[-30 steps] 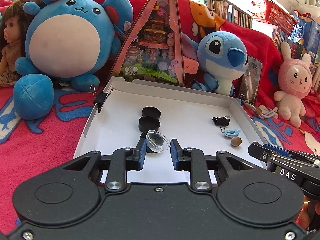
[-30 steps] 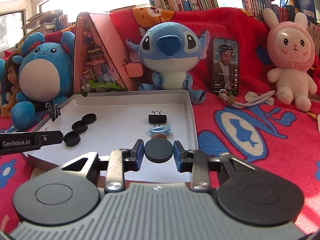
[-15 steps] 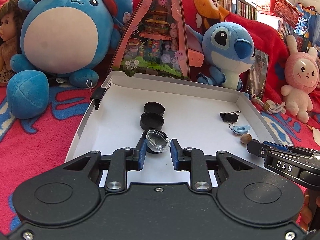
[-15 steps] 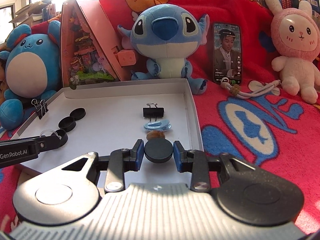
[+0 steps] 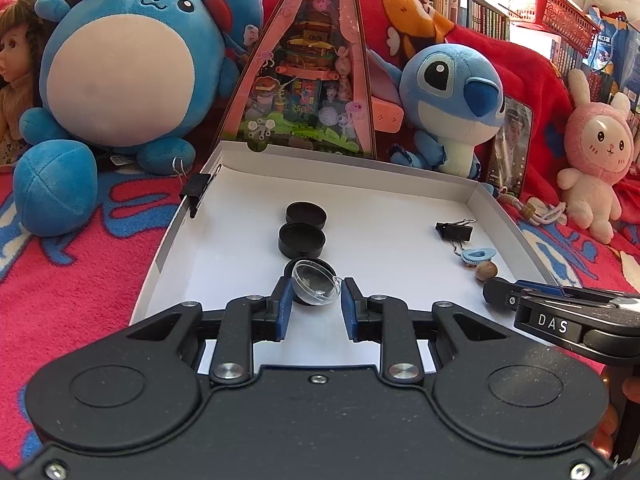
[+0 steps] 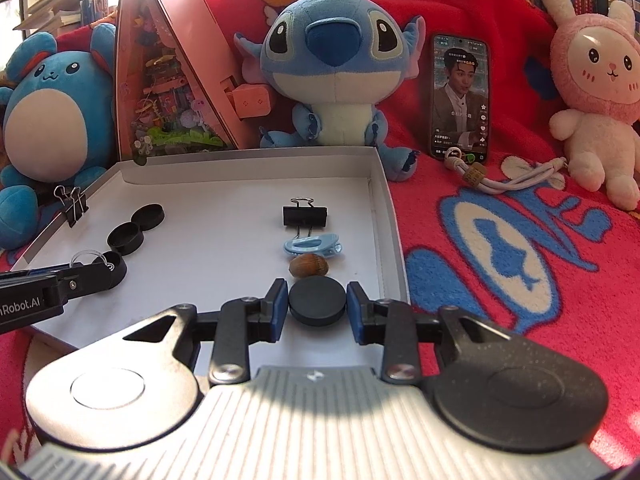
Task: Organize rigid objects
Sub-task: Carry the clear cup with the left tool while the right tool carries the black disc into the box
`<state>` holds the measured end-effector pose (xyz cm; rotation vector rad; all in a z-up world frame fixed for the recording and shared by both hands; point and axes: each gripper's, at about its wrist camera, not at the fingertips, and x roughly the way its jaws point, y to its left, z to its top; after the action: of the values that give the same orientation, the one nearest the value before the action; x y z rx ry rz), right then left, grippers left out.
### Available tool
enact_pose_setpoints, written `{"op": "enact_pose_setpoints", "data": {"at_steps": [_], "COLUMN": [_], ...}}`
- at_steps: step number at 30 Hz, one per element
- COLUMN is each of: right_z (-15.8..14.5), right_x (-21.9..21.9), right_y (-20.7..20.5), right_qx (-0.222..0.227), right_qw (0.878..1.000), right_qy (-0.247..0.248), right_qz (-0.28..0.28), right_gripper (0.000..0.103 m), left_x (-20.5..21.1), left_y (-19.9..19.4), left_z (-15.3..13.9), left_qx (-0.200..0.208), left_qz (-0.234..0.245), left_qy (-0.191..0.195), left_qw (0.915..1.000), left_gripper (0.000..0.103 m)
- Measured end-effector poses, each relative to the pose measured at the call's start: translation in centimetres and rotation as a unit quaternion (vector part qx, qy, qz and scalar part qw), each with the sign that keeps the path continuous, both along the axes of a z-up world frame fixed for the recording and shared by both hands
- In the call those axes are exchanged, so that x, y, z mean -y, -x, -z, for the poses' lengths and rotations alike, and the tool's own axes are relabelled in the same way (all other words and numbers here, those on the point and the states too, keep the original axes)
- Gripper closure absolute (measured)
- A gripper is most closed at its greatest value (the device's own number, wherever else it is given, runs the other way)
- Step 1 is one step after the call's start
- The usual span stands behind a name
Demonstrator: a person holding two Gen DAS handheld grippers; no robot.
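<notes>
White shallow box (image 5: pixel 400 248) as landmark throughout. On its left wall: a black binder clip (image 5: pixel 197 192). Inside, left of centre: a row of black round caps (image 5: pixel 302 236), running from far to near, the nearest one under the left gripper (image 5: pixel 314 304). Clamped between that gripper's blue pads: a clear plastic dome (image 5: pixel 314 286), tilted, held above the nearest cap. Likely light, stiff, slick and thin-walled, so prone to popping out or cracking under a hard squeeze; best held across its rim, gently. Toward the box's right wall, far to near: a second binder clip (image 6: pixel 305 215), a pale blue clip (image 6: pixel 313 247), a brown acorn-like nut (image 6: pixel 309 266). Just nearer than the nut: a black disc (image 6: pixel 317 304) gripped edge to edge by the right gripper (image 6: pixel 317 307), low over the box floor near its front right corner. Disc probably solid, light, smooth on the faces; the rim hold looks sound. Readable writing: "DAS" on the right gripper's arm in the left wrist view; "Robot.AI", its start cut off, on the left gripper's arm in the right wrist view. Small print on the phone (image 6: pixel 460 100) beyond the box's right side: not legible.
</notes>
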<state>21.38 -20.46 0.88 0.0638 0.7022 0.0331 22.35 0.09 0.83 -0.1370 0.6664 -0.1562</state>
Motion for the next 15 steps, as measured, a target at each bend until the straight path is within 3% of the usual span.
{"op": "enact_pose_setpoints", "data": {"at_steps": [9,15], "right_z": [0.0,-0.1], "right_x": [0.0,0.1], "right_y": [0.2,0.2], "right_qx": [0.006,0.003], "right_qw": [1.000,1.000], "right_qy": [-0.001,0.000], "right_qz": [-0.008,-0.014], "right_gripper": [0.066,0.066], "left_x": [0.2,0.1], "left_y": [0.9,1.2], "left_z": [0.5,0.2], "left_qx": [0.011,0.003], "left_qz": [0.022,0.033], "left_qy": [-0.024,-0.012], "left_qw": [0.9994,0.9994], "left_gripper": [0.078,0.078]}}
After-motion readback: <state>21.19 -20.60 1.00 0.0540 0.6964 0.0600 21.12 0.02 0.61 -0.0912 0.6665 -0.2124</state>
